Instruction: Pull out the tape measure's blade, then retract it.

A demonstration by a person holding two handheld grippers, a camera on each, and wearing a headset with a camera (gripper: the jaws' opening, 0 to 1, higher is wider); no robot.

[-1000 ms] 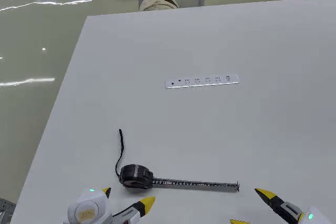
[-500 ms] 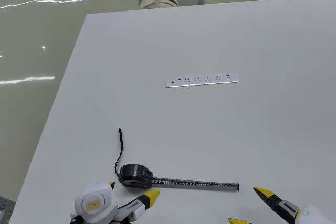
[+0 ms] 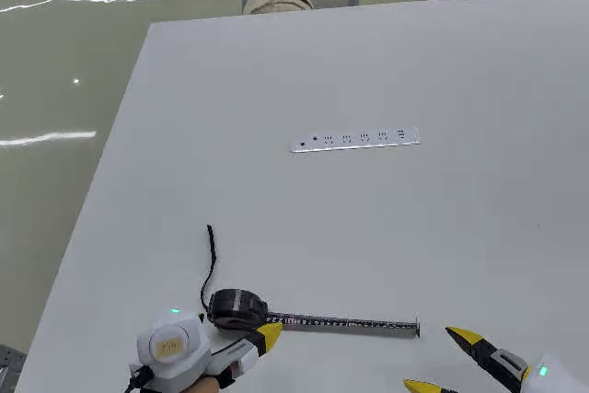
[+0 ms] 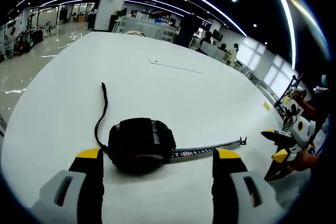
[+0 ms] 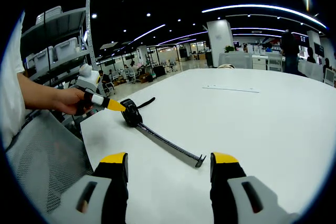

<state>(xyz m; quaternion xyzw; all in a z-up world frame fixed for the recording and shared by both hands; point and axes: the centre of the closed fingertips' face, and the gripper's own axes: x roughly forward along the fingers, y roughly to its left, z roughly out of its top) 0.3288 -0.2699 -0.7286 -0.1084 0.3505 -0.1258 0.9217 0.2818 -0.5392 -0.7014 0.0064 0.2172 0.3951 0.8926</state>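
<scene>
Left gripper: jaws wide apart, gripping nothing; their yellow tips flank the case, and I cannot tell whether either touches it.
Right gripper: jaws spread, empty, near the blade's hook but apart from it.
Tape measure case: black, flat on the white table near its front edge, just ahead of the left gripper.
Blade: drawn out and lying on the table; in the head view its long axis runs left to right, hook end pointing toward the right gripper.
Strap: curves from the case toward the far side.
Power strip: well beyond, mid-table, roughly parallel to the blade.
</scene>
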